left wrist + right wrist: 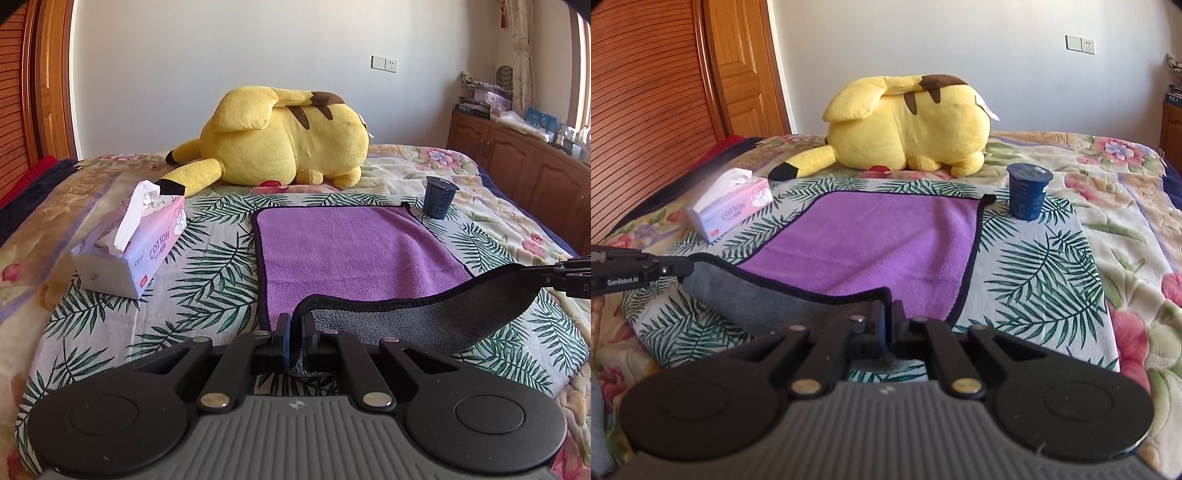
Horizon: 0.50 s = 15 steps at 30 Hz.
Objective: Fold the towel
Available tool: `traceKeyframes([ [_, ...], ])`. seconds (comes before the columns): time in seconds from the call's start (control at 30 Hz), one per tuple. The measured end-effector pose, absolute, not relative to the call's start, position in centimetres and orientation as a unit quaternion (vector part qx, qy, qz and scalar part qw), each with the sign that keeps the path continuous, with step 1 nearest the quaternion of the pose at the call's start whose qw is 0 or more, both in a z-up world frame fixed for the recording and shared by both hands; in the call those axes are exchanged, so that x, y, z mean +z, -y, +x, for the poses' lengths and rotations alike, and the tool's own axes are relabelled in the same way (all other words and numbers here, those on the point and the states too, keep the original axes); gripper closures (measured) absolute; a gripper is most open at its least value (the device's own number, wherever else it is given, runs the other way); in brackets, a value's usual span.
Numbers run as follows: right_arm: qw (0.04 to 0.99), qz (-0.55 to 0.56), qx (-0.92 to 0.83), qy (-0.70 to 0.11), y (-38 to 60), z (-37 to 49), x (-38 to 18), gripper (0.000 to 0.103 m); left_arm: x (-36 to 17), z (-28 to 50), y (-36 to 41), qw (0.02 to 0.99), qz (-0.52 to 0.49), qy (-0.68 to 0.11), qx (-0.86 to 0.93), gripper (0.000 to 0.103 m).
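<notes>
Left wrist | tissue box (127,245) left of towel (351,254) | cup (439,197) right

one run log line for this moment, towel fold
step: fold towel | left tongs: shut on towel near corner | right tongs: shut on other near corner | near edge lifted, grey underside showing

"COTTON" on the tissue pack (125,254); "GenRobot.AI" on the left gripper (642,271).

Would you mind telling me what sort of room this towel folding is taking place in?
Most likely a home bedroom. The purple towel lies on a bed with a floral quilt, a yellow Pikachu plush rests behind it, and a wooden cabinet crowded with household items stands beside a curtained window.
</notes>
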State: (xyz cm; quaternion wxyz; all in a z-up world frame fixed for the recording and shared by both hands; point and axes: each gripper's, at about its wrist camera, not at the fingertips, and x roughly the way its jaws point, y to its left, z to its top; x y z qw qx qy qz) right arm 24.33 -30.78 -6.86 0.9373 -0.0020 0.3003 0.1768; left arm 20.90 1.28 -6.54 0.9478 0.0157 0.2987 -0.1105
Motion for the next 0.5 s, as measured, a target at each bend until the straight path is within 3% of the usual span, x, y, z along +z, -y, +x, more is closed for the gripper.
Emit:
traceKeyframes([
  [0.5, 0.946, -0.002, 0.176, -0.271, 31.4, 25.4, -6.5, 0.099, -6.2, 22.8, -1.2, 0.952, 0.017, -0.283, -0.113, 0.103],
])
